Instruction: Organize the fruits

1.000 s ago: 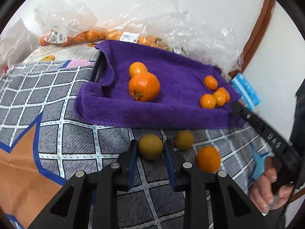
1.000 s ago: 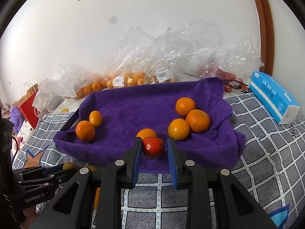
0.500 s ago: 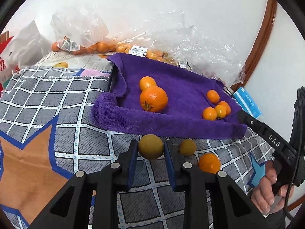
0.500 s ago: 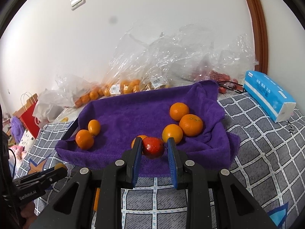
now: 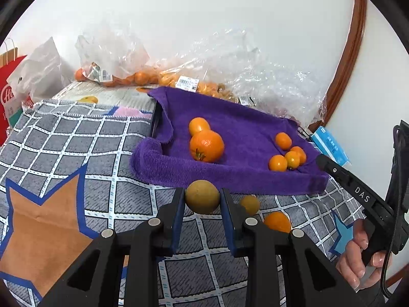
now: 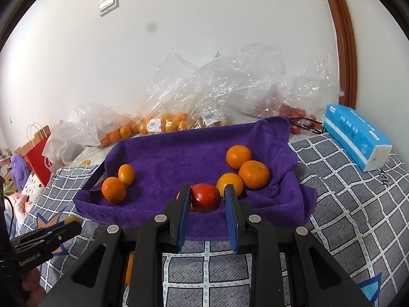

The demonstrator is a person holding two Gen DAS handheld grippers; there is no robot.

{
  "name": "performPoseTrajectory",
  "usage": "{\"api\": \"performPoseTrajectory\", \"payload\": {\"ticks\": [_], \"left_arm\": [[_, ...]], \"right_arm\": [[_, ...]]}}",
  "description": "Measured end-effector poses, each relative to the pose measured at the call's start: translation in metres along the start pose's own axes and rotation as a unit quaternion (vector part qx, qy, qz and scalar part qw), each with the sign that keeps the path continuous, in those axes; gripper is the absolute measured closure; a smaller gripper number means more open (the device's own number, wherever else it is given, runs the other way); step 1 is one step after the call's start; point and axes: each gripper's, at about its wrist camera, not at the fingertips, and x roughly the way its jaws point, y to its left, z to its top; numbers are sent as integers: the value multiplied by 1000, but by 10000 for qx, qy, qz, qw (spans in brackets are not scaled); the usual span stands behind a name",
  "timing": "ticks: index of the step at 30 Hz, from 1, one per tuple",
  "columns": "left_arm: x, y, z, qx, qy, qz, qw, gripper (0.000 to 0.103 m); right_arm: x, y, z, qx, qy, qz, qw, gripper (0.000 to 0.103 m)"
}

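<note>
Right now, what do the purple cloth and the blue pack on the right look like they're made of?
Purple cloth: likely terry or microfibre towel; matte, fuzzy pile, soft folds at its edges. Blue pack: probably tissues in thin glossy plastic wrap; white paper shows at its end.

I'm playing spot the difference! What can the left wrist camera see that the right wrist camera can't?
Only the left wrist view shows the left claw shut on a yellow-brown fruit, a second yellow-brown fruit and a loose orange on the checked blanket.

Only the right wrist view shows the right claw shut on a red fruit, the wall switch and red fruit in a bag.

Both show the purple towel, its oranges, the plastic bags and the blue tissue pack.
</note>
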Motion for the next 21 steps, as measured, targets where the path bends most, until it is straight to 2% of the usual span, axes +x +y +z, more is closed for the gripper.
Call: {"api": "performPoseTrajectory", "payload": {"ticks": [6, 11, 21], "left_arm": [[-7, -2, 1, 52, -197, 74, 9998, 77], [-13, -1, 5, -22, -296, -92, 9995, 77], [-30, -8, 28, -144, -210, -141, 9996, 77]], "right_arm": [[-5, 7, -1, -143, -135, 25, 9998, 76], [-9, 12, -1, -273, -245, 34, 9993, 76], [-8, 12, 2, -273, -190, 19, 9994, 76]]}}
